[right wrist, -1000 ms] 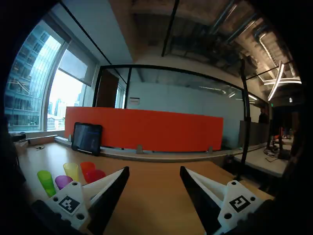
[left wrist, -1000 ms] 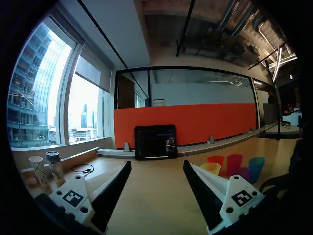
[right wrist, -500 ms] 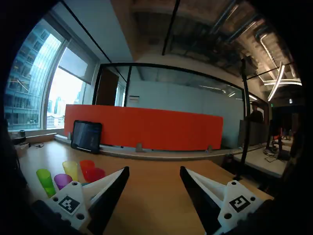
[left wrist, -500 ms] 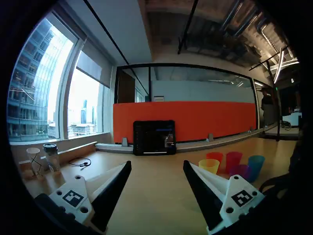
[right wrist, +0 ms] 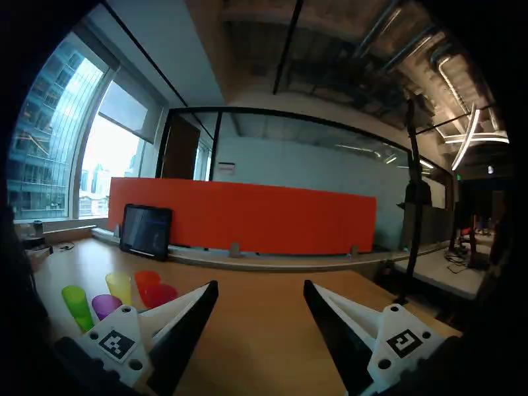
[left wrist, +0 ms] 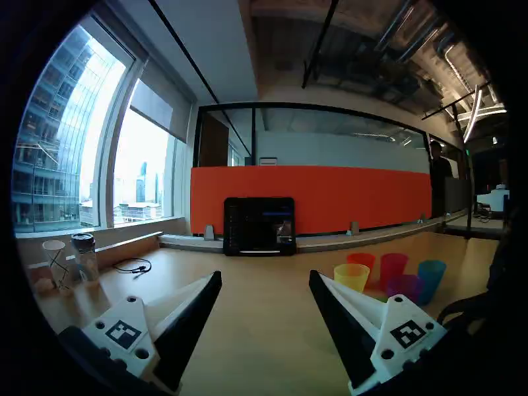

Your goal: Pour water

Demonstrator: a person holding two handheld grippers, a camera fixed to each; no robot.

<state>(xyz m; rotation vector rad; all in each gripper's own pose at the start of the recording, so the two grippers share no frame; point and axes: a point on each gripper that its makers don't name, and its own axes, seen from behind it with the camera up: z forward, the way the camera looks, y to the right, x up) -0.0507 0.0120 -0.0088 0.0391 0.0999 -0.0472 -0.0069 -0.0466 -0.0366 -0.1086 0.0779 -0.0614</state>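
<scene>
We've got both tools held over the wooden table (left wrist: 264, 343), and neither one is carrying anything.

In the left gripper view, our left gripper (left wrist: 264, 273) has its two fingers spread wide apart with just bare tabletop between them. The bunch of plastic cups sits at about 4 o'clock, just past the right-hand finger. A yellow cup (left wrist: 352, 276) is nearest and an orange cup (left wrist: 361, 259) is behind it. A pink cup (left wrist: 394, 265), a purple cup (left wrist: 406, 287) and a blue cup (left wrist: 432, 277) run out toward 3 o'clock. They're all upright and packed close together. We can't tell if there's anything in them.

Dead ahead at 12 o'clock a dark tablet (left wrist: 259, 226) leans against the orange divider (left wrist: 356, 195). Over at 9 o'clock by the window (left wrist: 72, 165) there's a paper cup (left wrist: 53, 259) and a lidded jar (left wrist: 84, 256). A black cable (left wrist: 132, 267) lies on the table close by.

In the right gripper view, our right gripper (right wrist: 260, 284) is gaping just as wide, nothing between the fingers. Here the cups land at 8 o'clock beside the left-hand finger, with a green cup (right wrist: 76, 305) farthest out.
</scene>
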